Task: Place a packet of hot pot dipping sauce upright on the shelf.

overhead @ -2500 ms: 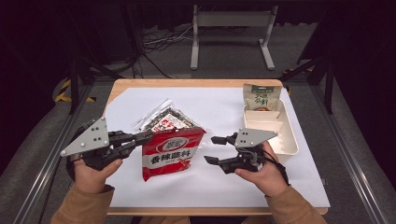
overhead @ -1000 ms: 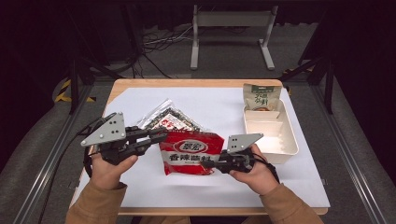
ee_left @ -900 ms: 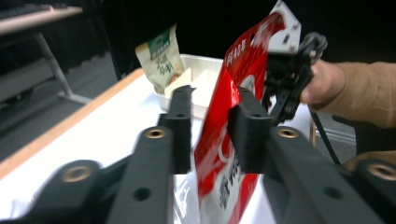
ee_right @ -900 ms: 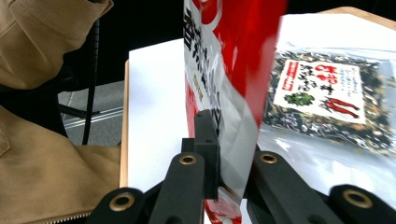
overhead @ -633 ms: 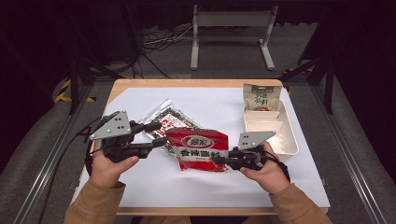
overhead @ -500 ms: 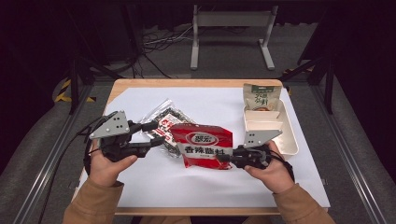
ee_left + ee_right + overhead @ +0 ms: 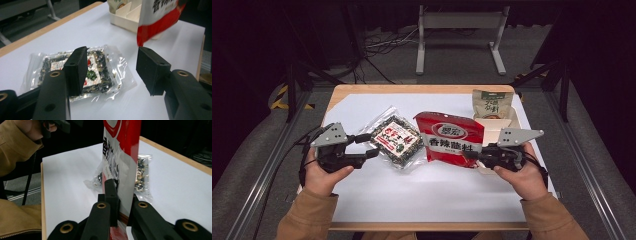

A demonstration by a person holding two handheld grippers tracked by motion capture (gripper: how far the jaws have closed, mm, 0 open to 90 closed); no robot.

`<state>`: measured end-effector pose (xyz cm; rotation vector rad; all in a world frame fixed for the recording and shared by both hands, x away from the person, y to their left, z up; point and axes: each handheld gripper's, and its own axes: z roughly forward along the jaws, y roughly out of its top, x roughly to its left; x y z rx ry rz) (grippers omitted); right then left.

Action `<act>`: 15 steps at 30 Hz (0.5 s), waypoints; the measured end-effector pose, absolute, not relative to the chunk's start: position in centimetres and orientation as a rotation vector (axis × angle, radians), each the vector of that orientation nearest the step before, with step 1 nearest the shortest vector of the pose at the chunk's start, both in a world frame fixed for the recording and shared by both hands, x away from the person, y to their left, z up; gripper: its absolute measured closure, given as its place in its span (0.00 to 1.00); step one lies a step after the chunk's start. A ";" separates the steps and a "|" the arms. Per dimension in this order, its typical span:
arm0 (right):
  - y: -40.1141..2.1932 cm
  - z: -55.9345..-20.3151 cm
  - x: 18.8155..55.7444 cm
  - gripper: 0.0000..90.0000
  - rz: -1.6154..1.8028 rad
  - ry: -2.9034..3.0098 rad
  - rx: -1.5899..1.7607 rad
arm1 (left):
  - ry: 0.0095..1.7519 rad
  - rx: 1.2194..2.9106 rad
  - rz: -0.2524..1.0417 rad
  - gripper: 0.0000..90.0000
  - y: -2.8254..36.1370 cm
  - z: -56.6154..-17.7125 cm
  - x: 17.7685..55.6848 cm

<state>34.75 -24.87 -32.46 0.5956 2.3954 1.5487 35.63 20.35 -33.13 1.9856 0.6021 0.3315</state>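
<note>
Now the red bag (image 7: 451, 137) hangs off the table, upright, clamped at its lower corner between the pads of the right gripper (image 7: 472, 156); in the right gripper view the two jaws press flat on its edge (image 7: 122, 202). It sits just left of the white tray (image 7: 511, 124), whose far compartment already holds a green pouch (image 7: 488, 104).

Left gripper (image 7: 373, 145): jaws have just been opening and stand apart, nothing between them. It hovers left of the tray, well apart, right beside the clear packet (image 7: 396, 141) lying flat on the white sheet (image 7: 422, 190).

Step in hand, as I read it: the carry of the red bag toward the tray, handover done.

Next move calls for swinging the bag rightward over an empty compartment, keeping it upright and lowering before the release; the bag looks broad against the dividers, so it may lodge on them.
</note>
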 end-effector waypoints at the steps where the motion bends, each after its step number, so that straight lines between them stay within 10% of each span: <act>1: -25.1 -32.2 34.8 0.97 1.548 2.389 0.598 | 0.606 1.989 0.336 0.48 20.5 -33.3 35.7; 15: -28.0 -30.0 35.9 0.97 1.526 2.296 0.632 | 0.707 1.993 0.339 0.47 22.0 -35.6 36.5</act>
